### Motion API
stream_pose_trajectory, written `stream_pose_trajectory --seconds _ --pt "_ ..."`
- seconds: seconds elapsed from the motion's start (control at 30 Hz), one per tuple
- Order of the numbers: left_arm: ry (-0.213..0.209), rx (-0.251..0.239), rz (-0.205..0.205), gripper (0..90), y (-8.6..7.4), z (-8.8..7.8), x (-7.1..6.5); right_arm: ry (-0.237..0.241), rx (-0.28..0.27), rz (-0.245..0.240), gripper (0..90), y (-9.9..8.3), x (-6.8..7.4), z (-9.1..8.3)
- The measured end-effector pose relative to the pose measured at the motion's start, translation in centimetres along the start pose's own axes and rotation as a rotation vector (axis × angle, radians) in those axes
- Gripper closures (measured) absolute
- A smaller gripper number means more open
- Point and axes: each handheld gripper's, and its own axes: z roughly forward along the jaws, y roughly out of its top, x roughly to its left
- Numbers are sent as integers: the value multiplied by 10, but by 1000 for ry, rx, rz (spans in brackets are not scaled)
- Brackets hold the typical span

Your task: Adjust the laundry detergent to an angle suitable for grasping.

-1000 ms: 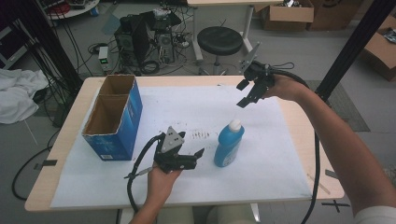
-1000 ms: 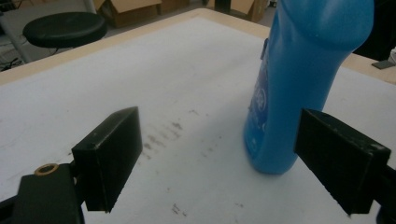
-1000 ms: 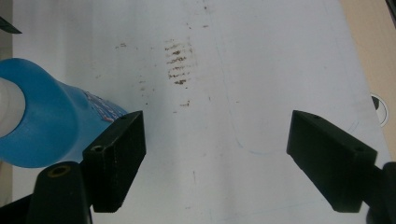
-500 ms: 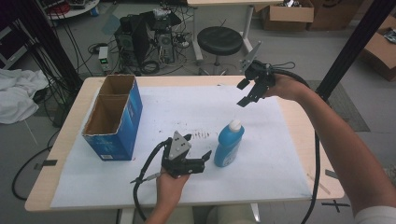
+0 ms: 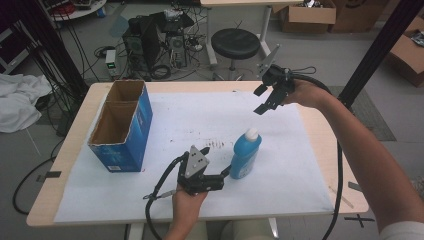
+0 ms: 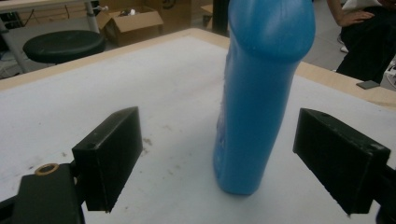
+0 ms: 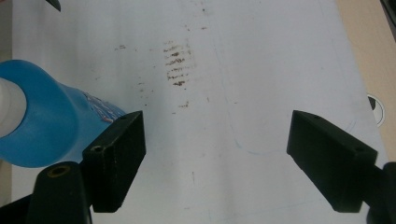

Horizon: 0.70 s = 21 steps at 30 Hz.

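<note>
The blue bottle stands upright on the white sheet, between the left gripper's wide-open jaws. Centre both pads on the body, then close squarely. The right gripper hovers open, holding nothing.

Bottle stands upright on the paper sheet covering the table, right of centre and toward the near edge. Open box stands at the sheet's left side, well apart from the bottle; left gripper lies low just left of the bottle's base, jaws either side of it without contact. Right gripper hangs above the far right of the sheet, behind the bottle; a stool stands beyond the table's far edge.
</note>
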Motion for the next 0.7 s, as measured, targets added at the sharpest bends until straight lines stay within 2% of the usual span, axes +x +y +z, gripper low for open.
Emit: stream_pose_trajectory --seconds 0.43,0.7 --pt "-10 -23 -23 160 -6 12 -12 0 -2 3 196 -1 0 -1" --pt "-17 -65 -43 160 -7 23 -21 -2 -9 6 196 -3 0 -4"
